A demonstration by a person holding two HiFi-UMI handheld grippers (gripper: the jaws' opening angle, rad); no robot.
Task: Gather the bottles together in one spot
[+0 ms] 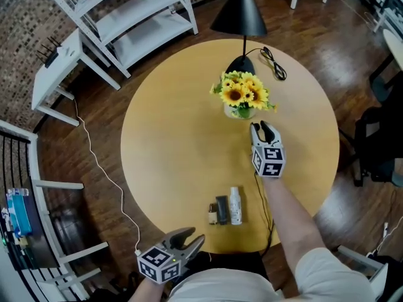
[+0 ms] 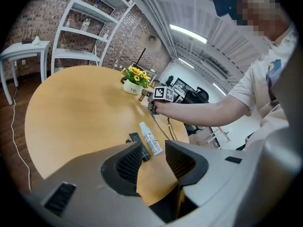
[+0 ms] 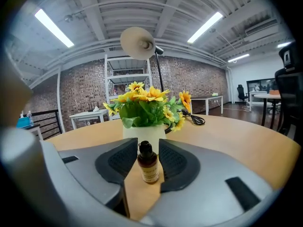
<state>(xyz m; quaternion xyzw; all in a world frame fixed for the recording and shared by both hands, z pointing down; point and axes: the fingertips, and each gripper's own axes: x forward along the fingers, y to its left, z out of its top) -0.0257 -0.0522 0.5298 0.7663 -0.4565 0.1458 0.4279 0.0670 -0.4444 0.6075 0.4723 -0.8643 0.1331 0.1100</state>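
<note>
A small amber dropper bottle (image 3: 149,167) stands upright on the round wooden table (image 1: 170,143), right in front of the sunflower pot (image 3: 142,134). My right gripper (image 3: 148,142) is open with its jaws on either side of this bottle, slight gaps showing. In the head view the right gripper (image 1: 264,129) sits just below the flowers and hides the bottle. Near the table's front edge lie a white bottle (image 1: 235,205), a dark bottle (image 1: 221,209) and a small amber bottle (image 1: 213,215), side by side. My left gripper (image 1: 189,238) is open and empty, hovering at that front edge.
A vase of sunflowers (image 1: 242,96) and a black lamp (image 1: 242,14) with its coiled cord (image 1: 274,63) occupy the table's far side. A thin black cable (image 1: 267,200) runs by my right forearm. White shelving (image 1: 126,14) stands beyond the table.
</note>
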